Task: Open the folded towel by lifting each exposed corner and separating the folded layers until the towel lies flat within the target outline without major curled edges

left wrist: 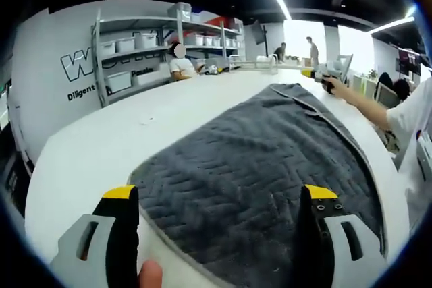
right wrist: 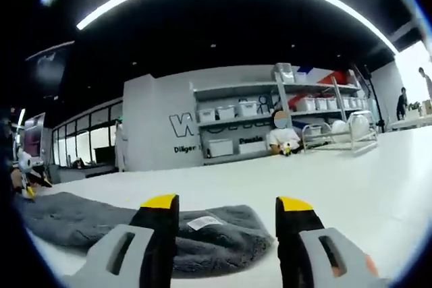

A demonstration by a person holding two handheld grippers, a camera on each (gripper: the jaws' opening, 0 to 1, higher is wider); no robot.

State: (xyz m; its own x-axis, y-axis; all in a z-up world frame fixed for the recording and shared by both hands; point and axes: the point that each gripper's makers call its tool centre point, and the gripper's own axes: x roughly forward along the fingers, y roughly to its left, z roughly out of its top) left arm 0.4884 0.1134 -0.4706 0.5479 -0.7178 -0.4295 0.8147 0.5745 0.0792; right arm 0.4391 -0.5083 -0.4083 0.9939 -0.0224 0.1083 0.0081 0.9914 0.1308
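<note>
In the left gripper view, our left gripper (left wrist: 219,197) stands wide open and holds nothing, its yellow-tipped jaws straddling the near edge of the grey towel (left wrist: 270,160) spread across the white table (left wrist: 101,146); the right gripper (left wrist: 327,82) hovers at the towel's far corner. In the right gripper view, that gripper (right wrist: 228,206) gapes wide and empty over a towel end bearing a white tag (right wrist: 203,222), shelves (right wrist: 270,119) behind.

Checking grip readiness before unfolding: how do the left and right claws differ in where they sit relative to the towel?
The left claw sits over the broad grey towel, its jaws apart with ribbed cloth between them. The right claw sits low at the towel's end, where a white label shows. Both are open, with yellow tips, holding nothing.
</note>
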